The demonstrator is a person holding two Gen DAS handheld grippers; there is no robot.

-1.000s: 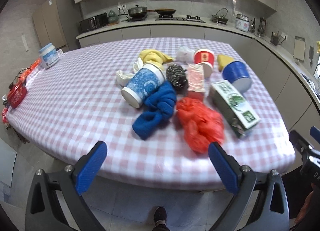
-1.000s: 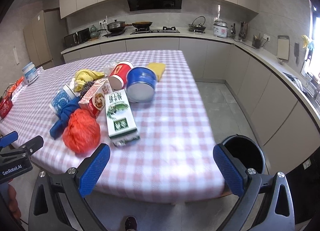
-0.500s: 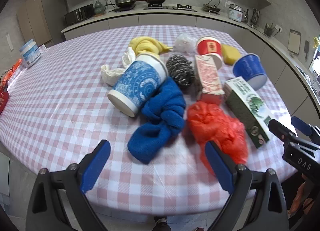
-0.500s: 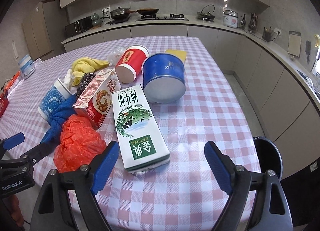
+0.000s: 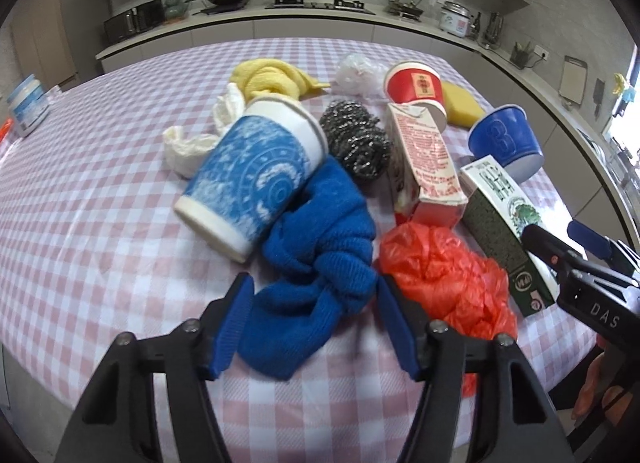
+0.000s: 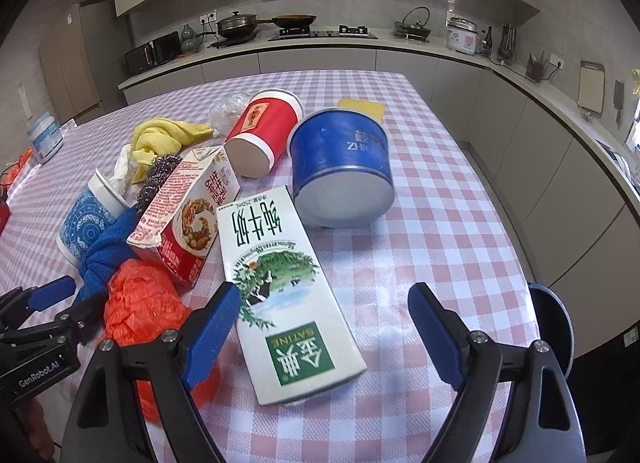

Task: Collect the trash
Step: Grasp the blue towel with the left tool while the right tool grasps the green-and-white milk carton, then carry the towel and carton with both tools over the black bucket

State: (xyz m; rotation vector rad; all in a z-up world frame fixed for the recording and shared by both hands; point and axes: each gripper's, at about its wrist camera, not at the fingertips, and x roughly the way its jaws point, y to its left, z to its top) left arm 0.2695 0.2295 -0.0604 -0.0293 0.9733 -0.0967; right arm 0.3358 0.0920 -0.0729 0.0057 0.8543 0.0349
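My left gripper (image 5: 312, 323) jaws are closing around the blue cloth (image 5: 316, 263) at the table (image 5: 100, 203) edge, not yet clamped; may snag the red bag (image 5: 444, 283). Right gripper (image 6: 324, 327) jaws apart over the milk carton (image 6: 284, 291); it could skid off

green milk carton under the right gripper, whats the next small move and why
Probably close the right gripper on the green milk carton. The carton lies flat on the table between the open jaws; the left one is already beside its edge, the right one stands well clear.
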